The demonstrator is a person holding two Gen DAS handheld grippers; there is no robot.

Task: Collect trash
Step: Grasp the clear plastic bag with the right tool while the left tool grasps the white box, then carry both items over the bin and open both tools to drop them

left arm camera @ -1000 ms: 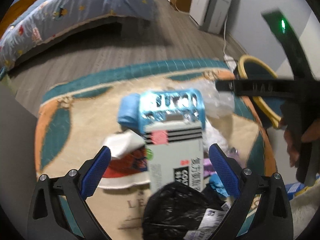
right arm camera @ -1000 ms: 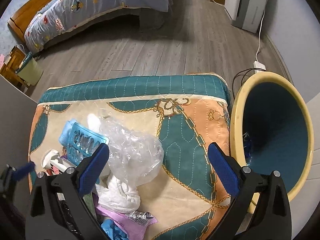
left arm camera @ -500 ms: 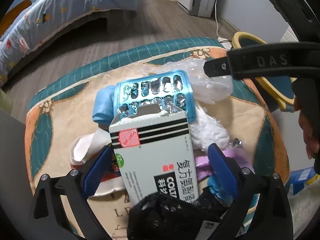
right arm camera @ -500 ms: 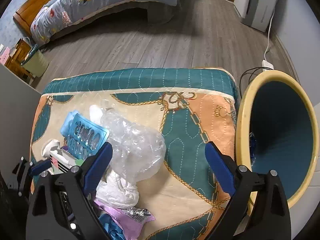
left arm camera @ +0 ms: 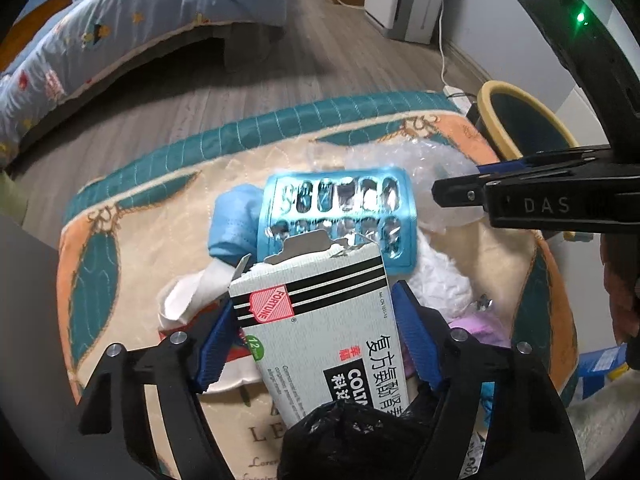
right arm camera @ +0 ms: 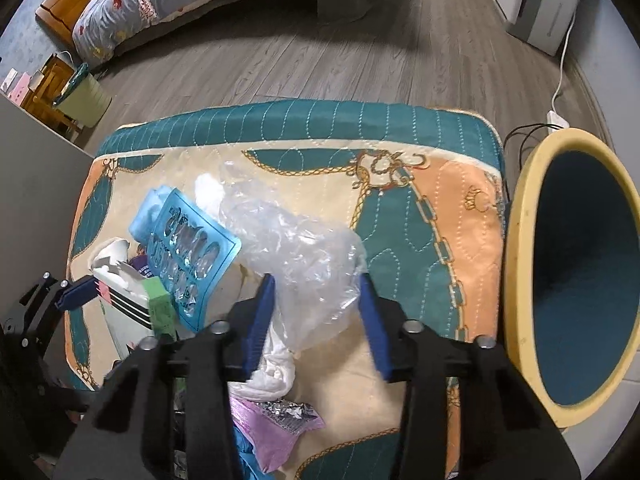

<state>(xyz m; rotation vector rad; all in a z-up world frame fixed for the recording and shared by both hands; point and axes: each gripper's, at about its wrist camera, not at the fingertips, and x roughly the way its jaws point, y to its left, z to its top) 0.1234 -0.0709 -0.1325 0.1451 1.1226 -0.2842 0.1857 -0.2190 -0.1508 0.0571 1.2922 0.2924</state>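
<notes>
My left gripper (left arm camera: pixel 316 340) is shut on a white medicine box (left arm camera: pixel 328 328) with black stripes and a torn top. It is seen again at the left of the right wrist view (right arm camera: pixel 128 312). A blue blister pack (left arm camera: pixel 340 216) lies just beyond the box. My right gripper (right arm camera: pixel 316 320) has its pads on both sides of a crumpled clear plastic bag (right arm camera: pixel 296 256), shut on it. The yellow-rimmed bin (right arm camera: pixel 576 276) with a dark teal inside stands at the right of the table.
The pile sits on a teal, cream and orange quilted tablecloth (right arm camera: pixel 400 216). White tissue (right arm camera: pixel 272 368), a purple wrapper (right arm camera: pixel 276 428), a blue mask (left arm camera: pixel 232 220) and a black bag (left arm camera: pixel 352 440) lie close by. A bed (left arm camera: pixel 120 32) stands across the wooden floor.
My left gripper has closed in on the medicine box. My right gripper has moved left over the plastic bag and narrowed around it.
</notes>
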